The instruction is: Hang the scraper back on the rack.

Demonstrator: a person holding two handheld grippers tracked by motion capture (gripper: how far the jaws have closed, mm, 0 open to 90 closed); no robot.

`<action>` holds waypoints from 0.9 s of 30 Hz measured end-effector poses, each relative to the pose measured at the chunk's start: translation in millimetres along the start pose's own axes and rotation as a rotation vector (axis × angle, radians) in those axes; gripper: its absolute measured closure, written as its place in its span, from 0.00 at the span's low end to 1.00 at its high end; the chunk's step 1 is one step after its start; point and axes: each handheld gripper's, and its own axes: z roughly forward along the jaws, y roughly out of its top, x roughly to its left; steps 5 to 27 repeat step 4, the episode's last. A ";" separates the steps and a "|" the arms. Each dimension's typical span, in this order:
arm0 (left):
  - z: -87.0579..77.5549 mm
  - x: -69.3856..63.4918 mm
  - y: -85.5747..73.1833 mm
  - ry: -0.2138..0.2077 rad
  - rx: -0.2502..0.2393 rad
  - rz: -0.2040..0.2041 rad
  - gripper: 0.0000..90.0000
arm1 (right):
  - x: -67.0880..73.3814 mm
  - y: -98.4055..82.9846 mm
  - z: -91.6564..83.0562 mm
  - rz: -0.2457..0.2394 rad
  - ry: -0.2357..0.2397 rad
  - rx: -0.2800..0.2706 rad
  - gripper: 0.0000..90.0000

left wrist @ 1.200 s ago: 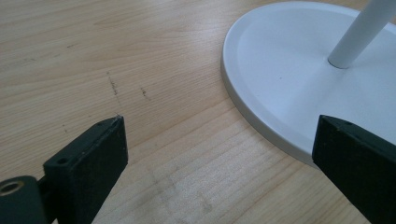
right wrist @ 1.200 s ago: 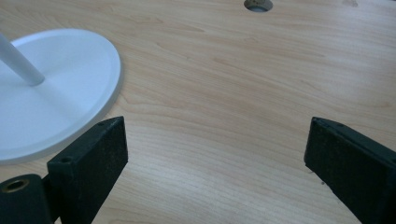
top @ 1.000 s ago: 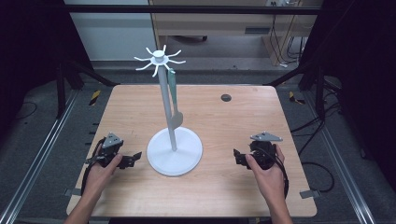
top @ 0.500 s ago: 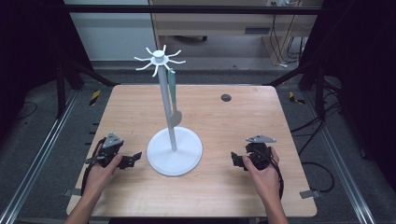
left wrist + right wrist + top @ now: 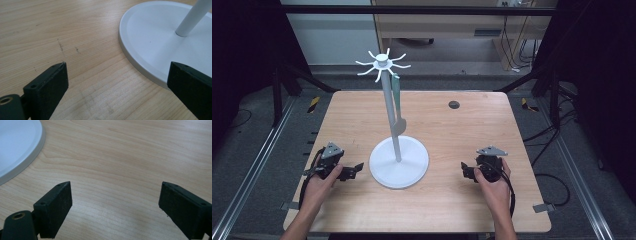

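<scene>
A white stand with a round base (image 5: 408,172) and a thin pole (image 5: 389,110) rises at the table's middle, topped by a hub of curved hooks (image 5: 383,62). A pale green long-handled utensil (image 5: 396,97) hangs from one hook beside the pole. My left gripper (image 5: 353,171) lies just left of the base, open and holding nothing; in the left gripper view (image 5: 117,87) the base rim (image 5: 140,47) and the pole's foot (image 5: 191,18) sit ahead to the right. My right gripper (image 5: 468,172) rests right of the base, open on bare wood (image 5: 115,205), with the base edge (image 5: 22,150) at the upper left.
The wooden table (image 5: 462,130) has a small dark round grommet (image 5: 454,104) near its far edge. A dark metal frame and floor rails surround the table. Cables trail from both grippers toward the front edge.
My right gripper has shifted a little to the left, toward the stand's base. The left gripper and the stand have stayed put.
</scene>
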 end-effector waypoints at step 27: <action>1.3 -0.7 0.7 -0.001 0.000 0.003 0.03 | -2.0 -7.2 1.9 -0.010 0.000 0.033 0.13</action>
